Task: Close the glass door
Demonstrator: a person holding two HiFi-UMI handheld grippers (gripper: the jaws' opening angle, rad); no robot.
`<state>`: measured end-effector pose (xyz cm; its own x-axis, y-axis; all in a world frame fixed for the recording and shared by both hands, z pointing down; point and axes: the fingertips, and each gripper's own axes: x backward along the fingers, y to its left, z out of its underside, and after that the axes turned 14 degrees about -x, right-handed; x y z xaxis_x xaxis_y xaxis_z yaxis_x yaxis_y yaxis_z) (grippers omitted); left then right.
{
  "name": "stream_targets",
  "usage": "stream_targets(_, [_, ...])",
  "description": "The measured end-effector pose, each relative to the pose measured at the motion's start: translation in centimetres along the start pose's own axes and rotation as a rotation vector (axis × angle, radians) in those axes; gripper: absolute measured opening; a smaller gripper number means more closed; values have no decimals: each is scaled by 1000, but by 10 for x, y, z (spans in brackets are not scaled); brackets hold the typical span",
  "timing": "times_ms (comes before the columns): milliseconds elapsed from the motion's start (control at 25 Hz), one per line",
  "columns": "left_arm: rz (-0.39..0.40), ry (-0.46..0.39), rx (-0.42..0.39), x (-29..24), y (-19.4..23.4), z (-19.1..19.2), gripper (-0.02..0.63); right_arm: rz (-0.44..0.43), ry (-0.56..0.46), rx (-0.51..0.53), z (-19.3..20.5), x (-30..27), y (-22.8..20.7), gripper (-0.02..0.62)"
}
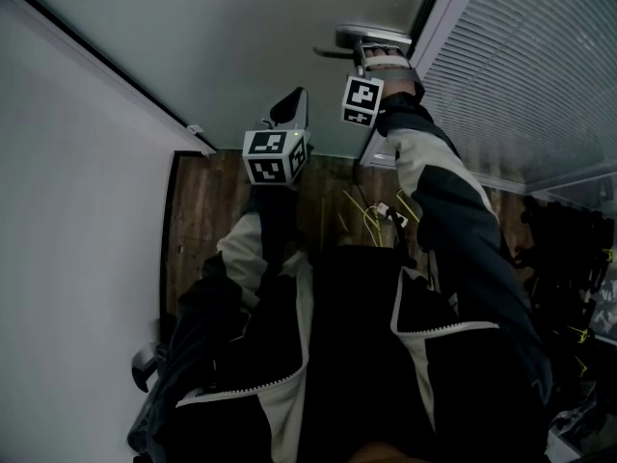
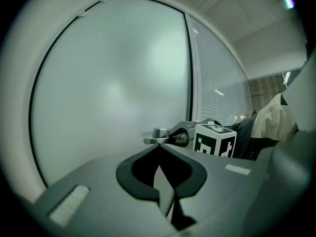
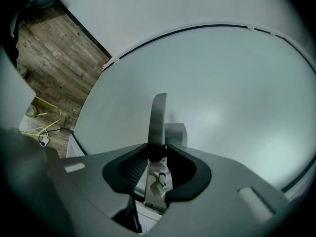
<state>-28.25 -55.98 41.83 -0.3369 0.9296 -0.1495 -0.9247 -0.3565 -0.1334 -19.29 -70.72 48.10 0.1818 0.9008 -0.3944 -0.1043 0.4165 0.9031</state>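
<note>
Head view: frosted glass door [image 1: 241,37] ahead, slatted blinds [image 1: 521,75] beside it, white wall [image 1: 67,210] left, wooden floor [image 1: 212,201] below. Right hand-held gripper [image 1: 367,59] clamps the lever door handle [image 1: 374,37]. Left hand-held gripper [image 1: 292,104] closed, empty.

The door handle [image 3: 158,117] stands between the right tongs [image 3: 157,156], on the glass door [image 1: 241,27]; blinds [image 1: 540,75] lie right of it.
</note>
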Motion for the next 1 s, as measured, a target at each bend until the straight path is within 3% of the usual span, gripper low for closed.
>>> stream_targets(200, [-2,-1,12,2,4,1,5,-24,-20,-89,-2,2,1,123])
stream_targets(360, [-12,-12,27,4,11,-3,5,-66,-85,-305,-8,29,-1,121])
stream_targets(440, [-14,-20,31,4,14,-2,5,-80,-143,-476,-13,53,-1,99])
stream_targets(560, [-7,-34,37,5,12,-3,5,-130,-225,-819,-11,93,-1,11])
stream_targets(680, [0,-46,36,5,10,-6,5,-176,-315,-1172,-5,130,-6,5])
stream_targets(760, [8,-51,34,5,8,-7,5,-195,-356,-1346,1,149,-8,5])
stream_targets(840, [18,-54,31,7,4,-7,5,-207,-361,-1433,8,162,-5,5])
stream_targets(1000, [33,-51,28,12,-1,-7,5,-219,-333,-1464,12,169,2,3])
